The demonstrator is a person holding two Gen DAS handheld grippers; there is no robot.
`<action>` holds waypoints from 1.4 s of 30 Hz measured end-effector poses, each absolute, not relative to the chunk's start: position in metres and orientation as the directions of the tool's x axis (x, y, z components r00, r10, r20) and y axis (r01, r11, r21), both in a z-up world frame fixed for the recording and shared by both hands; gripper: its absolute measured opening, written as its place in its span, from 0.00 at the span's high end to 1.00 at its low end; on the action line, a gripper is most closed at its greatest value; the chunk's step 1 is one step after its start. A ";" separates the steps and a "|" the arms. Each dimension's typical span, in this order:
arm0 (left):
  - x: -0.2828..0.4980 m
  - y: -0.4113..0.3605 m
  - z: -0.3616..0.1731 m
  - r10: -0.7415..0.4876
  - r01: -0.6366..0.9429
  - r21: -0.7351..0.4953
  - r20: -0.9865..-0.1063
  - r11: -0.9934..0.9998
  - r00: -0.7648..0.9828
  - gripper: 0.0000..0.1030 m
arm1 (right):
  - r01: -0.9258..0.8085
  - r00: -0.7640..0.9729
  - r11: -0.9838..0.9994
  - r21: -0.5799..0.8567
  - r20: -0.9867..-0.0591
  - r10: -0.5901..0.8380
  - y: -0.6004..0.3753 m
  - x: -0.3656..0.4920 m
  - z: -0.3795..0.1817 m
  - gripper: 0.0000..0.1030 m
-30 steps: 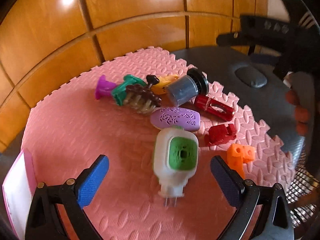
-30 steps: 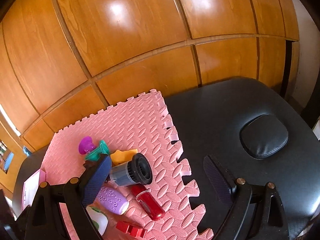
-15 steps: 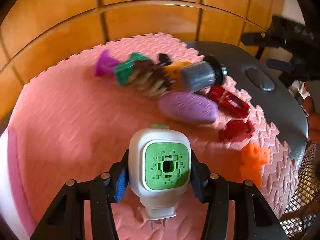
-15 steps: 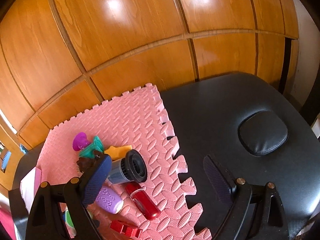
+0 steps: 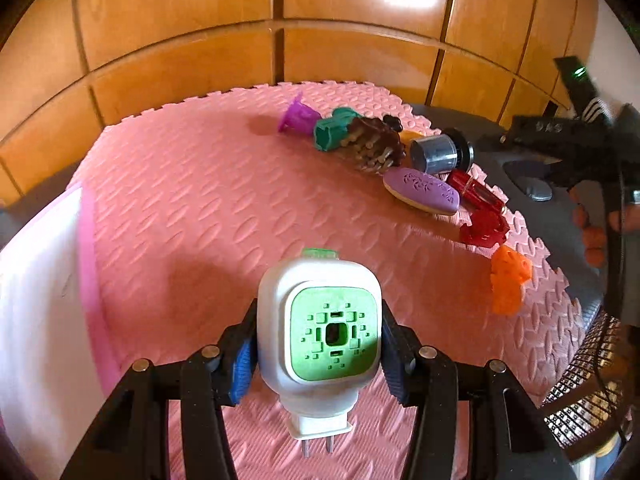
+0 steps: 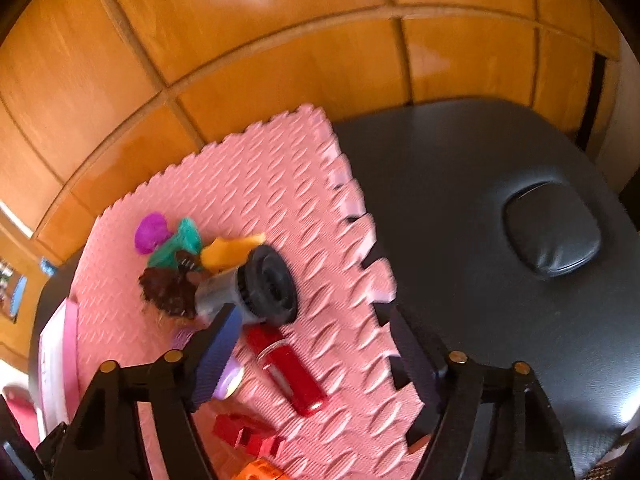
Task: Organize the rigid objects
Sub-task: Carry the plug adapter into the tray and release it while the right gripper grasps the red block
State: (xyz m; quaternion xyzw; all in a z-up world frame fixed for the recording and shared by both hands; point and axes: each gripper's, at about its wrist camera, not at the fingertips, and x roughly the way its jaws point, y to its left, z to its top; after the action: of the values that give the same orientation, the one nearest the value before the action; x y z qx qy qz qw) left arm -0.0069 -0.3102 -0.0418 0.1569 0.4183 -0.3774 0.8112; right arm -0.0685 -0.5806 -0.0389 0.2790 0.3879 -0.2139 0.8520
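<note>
My left gripper (image 5: 318, 348) is shut on a white plug-in device with a green face (image 5: 320, 332), its blue pads pressing both sides above the pink foam mat (image 5: 192, 208). A row of objects lies at the mat's far right: a purple piece (image 5: 298, 114), a teal piece (image 5: 334, 134), a brown brush (image 5: 376, 146), a grey cylinder (image 5: 438, 155), a lilac oval case (image 5: 422, 190), red pieces (image 5: 482, 224) and an orange block (image 5: 508, 280). My right gripper (image 6: 316, 354) hangs over a red cylinder (image 6: 290, 372), its jaws closing with the pads clear of it. The grey cylinder (image 6: 252, 288) lies just beyond.
A white and pink container (image 5: 44, 300) stands at the mat's left edge. The mat lies on a black padded table (image 6: 480, 208) with a raised cushion (image 6: 552, 236). Wooden panels (image 5: 280, 40) rise behind. A person's fingers (image 5: 592, 236) hold the other gripper's handle at the right.
My left gripper closed on the white plug-in device and carried it leftwards across the mat. My right gripper sank towards the red cylinder and its jaws narrowed.
</note>
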 end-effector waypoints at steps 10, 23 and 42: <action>-0.008 -0.274 -0.019 -0.503 0.708 -0.094 -0.768 0.700 0.395 0.49 | 0.416 0.609 0.844 0.338 -0.793 0.017 -0.542 -0.053 -0.040 0.55; -0.001 -0.240 -0.007 -0.524 0.652 -0.158 -0.743 0.741 0.417 0.49 | 0.484 0.441 0.850 0.207 -0.897 -0.033 -0.509 -0.054 -0.066 0.49; 0.081 -0.092 -0.006 -0.383 0.335 -0.226 -0.752 0.915 0.537 0.49 | 0.495 0.410 0.867 0.054 -0.894 -0.179 -0.506 -0.045 -0.073 0.86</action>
State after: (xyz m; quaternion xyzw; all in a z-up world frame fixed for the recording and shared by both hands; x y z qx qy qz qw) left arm 0.0806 -0.0921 -0.0058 -0.0272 0.4356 -0.2049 0.8761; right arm -0.0445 -0.5057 -0.0732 0.1572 0.5031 -0.2044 0.8249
